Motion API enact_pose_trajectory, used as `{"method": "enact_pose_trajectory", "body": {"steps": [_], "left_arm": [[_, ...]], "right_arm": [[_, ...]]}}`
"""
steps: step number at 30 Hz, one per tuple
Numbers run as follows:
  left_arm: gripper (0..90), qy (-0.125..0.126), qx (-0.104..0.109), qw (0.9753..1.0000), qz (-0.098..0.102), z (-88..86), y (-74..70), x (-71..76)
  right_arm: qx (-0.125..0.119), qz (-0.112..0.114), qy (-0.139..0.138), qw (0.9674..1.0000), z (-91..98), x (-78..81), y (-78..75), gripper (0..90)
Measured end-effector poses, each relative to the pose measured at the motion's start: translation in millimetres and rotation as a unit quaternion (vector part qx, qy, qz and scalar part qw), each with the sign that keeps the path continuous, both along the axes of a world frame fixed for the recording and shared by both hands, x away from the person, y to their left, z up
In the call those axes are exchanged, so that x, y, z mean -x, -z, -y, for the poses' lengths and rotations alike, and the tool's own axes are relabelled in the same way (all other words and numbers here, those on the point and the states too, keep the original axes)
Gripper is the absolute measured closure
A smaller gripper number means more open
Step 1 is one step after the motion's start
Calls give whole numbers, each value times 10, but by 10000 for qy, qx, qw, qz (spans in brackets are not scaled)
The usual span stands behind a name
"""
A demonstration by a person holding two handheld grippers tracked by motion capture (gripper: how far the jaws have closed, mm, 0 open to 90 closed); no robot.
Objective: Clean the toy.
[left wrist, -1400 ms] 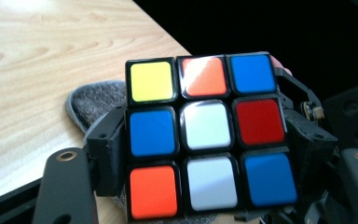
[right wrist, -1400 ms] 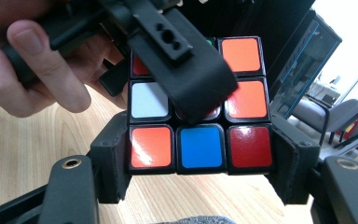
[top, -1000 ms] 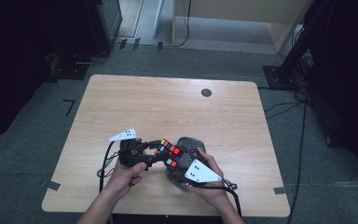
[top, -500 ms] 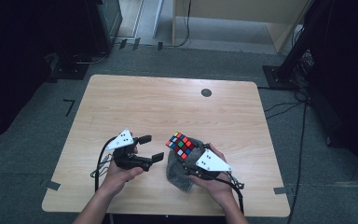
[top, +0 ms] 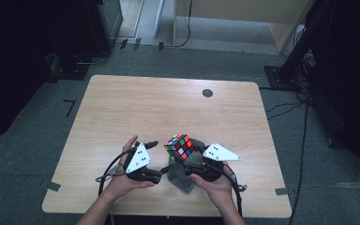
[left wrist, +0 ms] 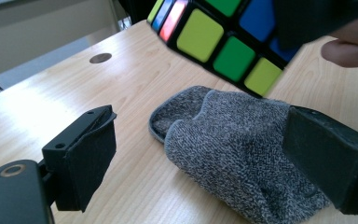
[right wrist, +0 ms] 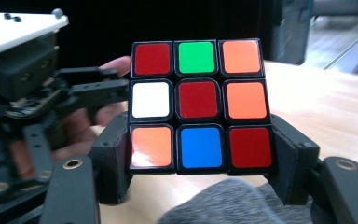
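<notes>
A scrambled Rubik's cube (top: 180, 146) hangs just above the table, with my right gripper (top: 183, 158) shut on it. In the right gripper view the two pads press the cube's (right wrist: 198, 105) bottom row from either side. A grey sock (top: 181, 180) lies crumpled on the table under the cube. My left gripper (top: 155, 161) stands to the left of the cube, apart from it. Its jaws have just been opening and now stand wide, nothing between the pads. In the left gripper view the sock (left wrist: 242, 154) lies beyond the jaws and the cube (left wrist: 223, 42) hangs above it.
The wooden table (top: 122, 112) stretches bare ahead and to both sides. A small black round disc (top: 207, 93) sits near its far edge. Both hands are near the front edge. Dark cabinets and cables stand on the floor around the table.
My left gripper has let go of the cube, opened and drawn back to the left. The right gripper has lifted the cube a little, still gripping it.
</notes>
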State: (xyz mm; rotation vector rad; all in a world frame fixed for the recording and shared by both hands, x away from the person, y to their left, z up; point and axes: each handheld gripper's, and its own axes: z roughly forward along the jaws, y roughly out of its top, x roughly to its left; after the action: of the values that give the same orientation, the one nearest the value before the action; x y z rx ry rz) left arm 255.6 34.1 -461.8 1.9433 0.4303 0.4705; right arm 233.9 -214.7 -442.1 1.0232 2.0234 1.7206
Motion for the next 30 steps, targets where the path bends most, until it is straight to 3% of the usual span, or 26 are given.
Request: {"method": "enact_pose_trajectory", "body": {"steps": [5, 12, 18, 22, 25, 28, 30], "left_arm": [[98, -40, -133, 9995, 271, 33, 15, 39], [130, -96, -350, 9960, 813, 103, 28, 131], [203, 44, -378, 9956, 855, 119, 50, 159], [269, 4, -349, 9949, 947, 115, 59, 171], [315, -64, -512, 9927, 1086, 133, 78, 183], [333, -87, -486, 9941, 970, 127, 88, 166], [334, -162, -468, 9943, 939, 97, 88, 147]], "right_arm": [[-229, -297, -153, 9992, -93, 36, -16, 342], [-214, -699, -163, 9972, -158, 28, 26, 342], [-347, -1114, -319, 9927, -160, -7, 48, 341], [-342, -1257, -345, 9909, -159, -27, 71, 341], [-411, -1382, -329, 9890, -151, -55, 95, 341], [-458, -1430, -356, 9880, -123, -91, 130, 330], [-502, -1307, -327, 9896, -101, -86, 122, 289]]}}
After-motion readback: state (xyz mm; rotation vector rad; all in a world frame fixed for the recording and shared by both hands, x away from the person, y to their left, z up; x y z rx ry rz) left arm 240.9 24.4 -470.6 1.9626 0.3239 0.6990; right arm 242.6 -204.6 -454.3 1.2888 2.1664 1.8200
